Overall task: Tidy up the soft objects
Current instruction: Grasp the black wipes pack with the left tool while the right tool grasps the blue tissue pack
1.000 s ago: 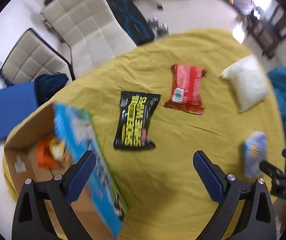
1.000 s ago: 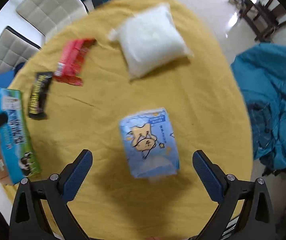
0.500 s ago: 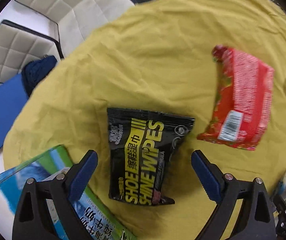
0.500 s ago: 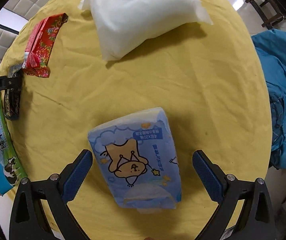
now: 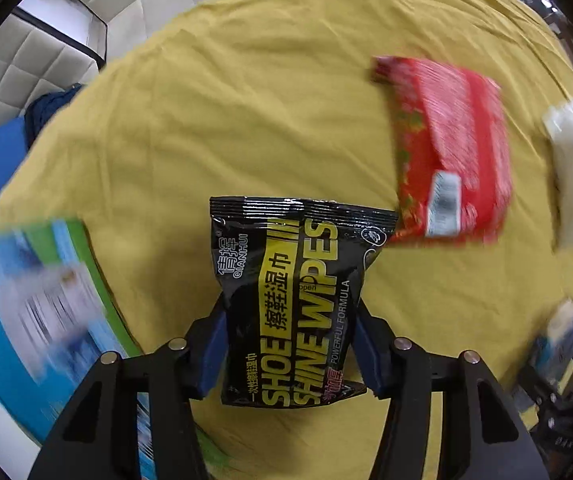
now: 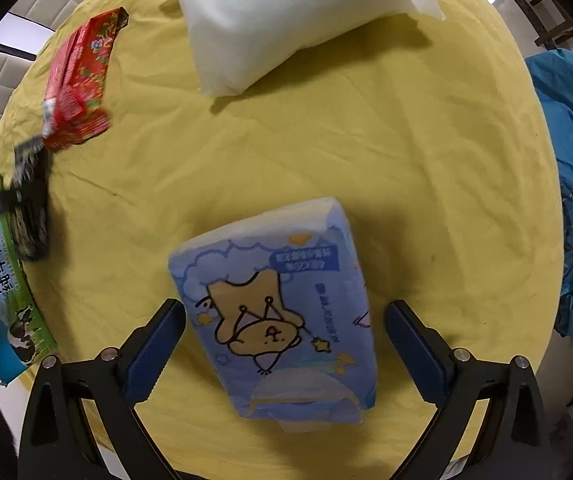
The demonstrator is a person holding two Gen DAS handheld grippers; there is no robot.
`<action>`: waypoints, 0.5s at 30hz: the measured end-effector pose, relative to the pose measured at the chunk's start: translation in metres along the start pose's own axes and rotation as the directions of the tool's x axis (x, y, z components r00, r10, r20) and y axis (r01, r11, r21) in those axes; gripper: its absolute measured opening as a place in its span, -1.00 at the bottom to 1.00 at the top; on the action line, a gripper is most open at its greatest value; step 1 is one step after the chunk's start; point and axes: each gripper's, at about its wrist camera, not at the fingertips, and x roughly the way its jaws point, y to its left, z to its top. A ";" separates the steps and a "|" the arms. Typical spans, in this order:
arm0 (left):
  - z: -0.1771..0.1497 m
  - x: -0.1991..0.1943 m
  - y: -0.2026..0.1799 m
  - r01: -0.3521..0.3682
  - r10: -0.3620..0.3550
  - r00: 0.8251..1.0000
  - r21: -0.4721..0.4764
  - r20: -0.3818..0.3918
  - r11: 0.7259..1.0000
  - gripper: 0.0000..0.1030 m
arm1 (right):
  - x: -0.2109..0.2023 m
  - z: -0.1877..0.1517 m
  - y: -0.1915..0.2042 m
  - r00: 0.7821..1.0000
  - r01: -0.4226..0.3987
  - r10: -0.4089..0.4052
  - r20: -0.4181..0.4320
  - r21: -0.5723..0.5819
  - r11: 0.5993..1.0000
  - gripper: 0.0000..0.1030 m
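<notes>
Both grippers have dropped toward the yellow-covered table [image 6: 426, 152]: the left gripper [image 5: 290, 344], jaws closing, squeezes the black wipes pack [image 5: 294, 304] near the left edge, while the right gripper [image 6: 286, 344] straddles the blue tissue pack [image 6: 282, 312] with jaws apart, so it likely needs to close next.

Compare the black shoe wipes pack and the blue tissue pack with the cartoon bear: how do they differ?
The shoe wipes pack is black with yellow lettering and thin; the tissue pack is pale blue with a cartoon bear and thick. The left hand-held gripper is closing, its pads pressing the shoe wipes pack's sides; the right hand-held gripper stands open, clear of the tissue pack. Both lie on the yellow cloth.
</notes>
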 end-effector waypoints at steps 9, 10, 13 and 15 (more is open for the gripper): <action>-0.099 0.011 -0.029 0.088 -0.089 0.996 -0.060 -0.014 0.994 0.02 | 0.012 -0.019 0.008 0.999 0.041 -0.041 -0.011 -0.028 0.999 0.35; -0.105 0.012 -0.031 0.082 -0.083 0.996 -0.059 -0.013 0.995 0.02 | 0.013 -0.024 0.011 0.999 0.044 -0.045 -0.008 -0.033 0.998 0.26; -0.118 0.019 -0.039 0.060 -0.061 0.998 -0.047 -0.018 0.997 0.02 | 0.016 -0.039 0.021 0.998 0.049 -0.051 -0.027 -0.064 0.997 0.17; -0.124 0.022 -0.043 0.058 -0.058 0.998 -0.047 -0.015 0.997 0.08 | 0.021 -0.047 0.027 0.998 0.051 -0.055 -0.044 -0.086 0.995 0.16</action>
